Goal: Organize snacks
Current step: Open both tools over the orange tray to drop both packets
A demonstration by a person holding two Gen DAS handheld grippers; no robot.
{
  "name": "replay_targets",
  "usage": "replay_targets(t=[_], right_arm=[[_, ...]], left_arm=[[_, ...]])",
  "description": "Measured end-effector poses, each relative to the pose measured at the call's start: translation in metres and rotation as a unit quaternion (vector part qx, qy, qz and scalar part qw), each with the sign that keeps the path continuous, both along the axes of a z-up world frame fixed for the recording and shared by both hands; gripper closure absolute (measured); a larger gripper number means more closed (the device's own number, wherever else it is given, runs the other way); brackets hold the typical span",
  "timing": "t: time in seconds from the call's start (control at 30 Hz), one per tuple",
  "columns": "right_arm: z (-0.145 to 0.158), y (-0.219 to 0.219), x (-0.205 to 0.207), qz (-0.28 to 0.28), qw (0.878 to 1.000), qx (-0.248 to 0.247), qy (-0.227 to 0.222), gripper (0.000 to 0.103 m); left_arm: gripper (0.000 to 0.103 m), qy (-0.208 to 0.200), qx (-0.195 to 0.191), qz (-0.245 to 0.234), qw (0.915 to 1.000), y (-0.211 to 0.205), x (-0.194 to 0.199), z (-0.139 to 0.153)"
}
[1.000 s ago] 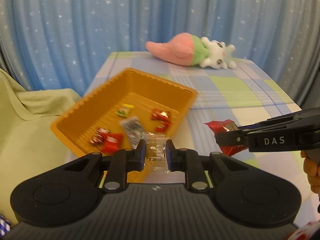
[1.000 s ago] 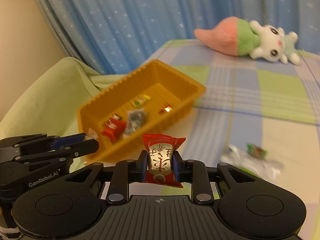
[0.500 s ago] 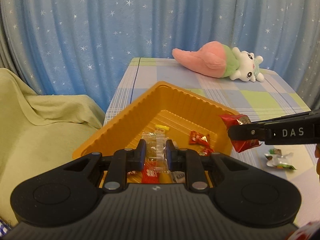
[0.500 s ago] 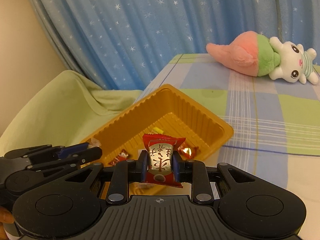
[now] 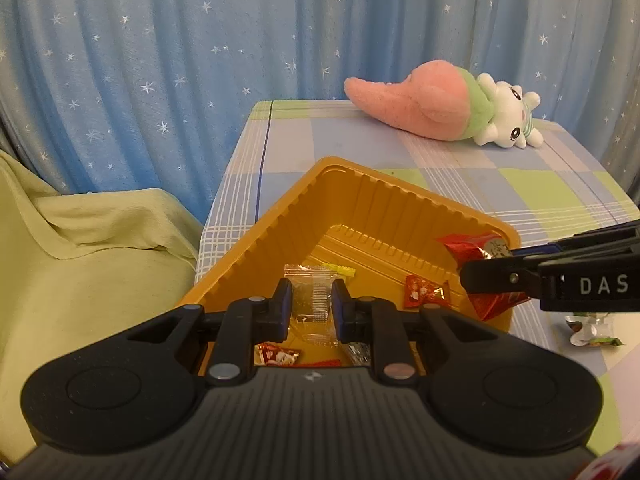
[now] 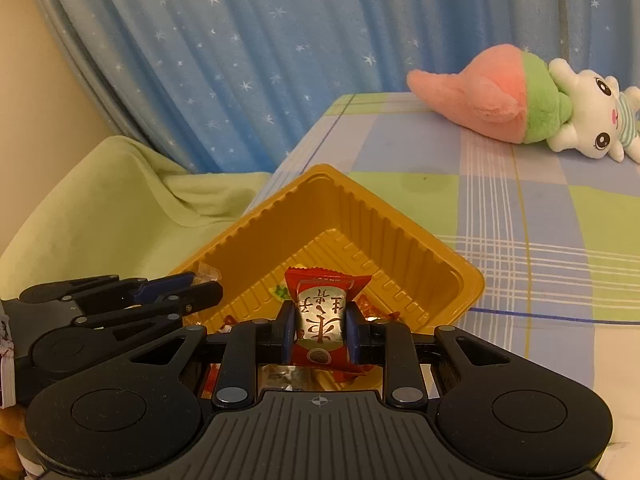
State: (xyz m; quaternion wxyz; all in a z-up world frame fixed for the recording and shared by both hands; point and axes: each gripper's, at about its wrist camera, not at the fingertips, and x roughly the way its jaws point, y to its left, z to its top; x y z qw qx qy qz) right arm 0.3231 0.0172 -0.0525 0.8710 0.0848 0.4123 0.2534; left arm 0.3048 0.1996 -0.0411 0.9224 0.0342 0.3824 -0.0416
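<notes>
above the orange tray on the checked counter, the left claw is clamped on a clear snack packet while the right claw pinches a red and silver candy over the tray's right edge, loose wrapped snacks lying inside.

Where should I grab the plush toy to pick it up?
Pinch the plush at its thin pink tip, coming down from above. It lies on its side on the table, and the tip tapers narrow while the middle looks too fat. The right tool holds a candy and the left tool a packet, so drop those first.
</notes>
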Motion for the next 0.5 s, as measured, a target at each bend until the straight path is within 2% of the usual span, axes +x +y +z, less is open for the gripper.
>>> replay_targets(t=[0.33,0.5], right_arm=[[-0.006,0.0,0.013,-0.01,1.0,-0.002,0.01,0.077],[-0.007,0.0,0.017,-0.012,1.0,-0.001,0.011,0.077]], left_arm=[[0.083,0.015,0.002,-0.004,0.9999,-0.002,0.02,-0.012],[0.078,0.032,-0.02,0.007,0.9993,0.003,0.024,-0.013]])
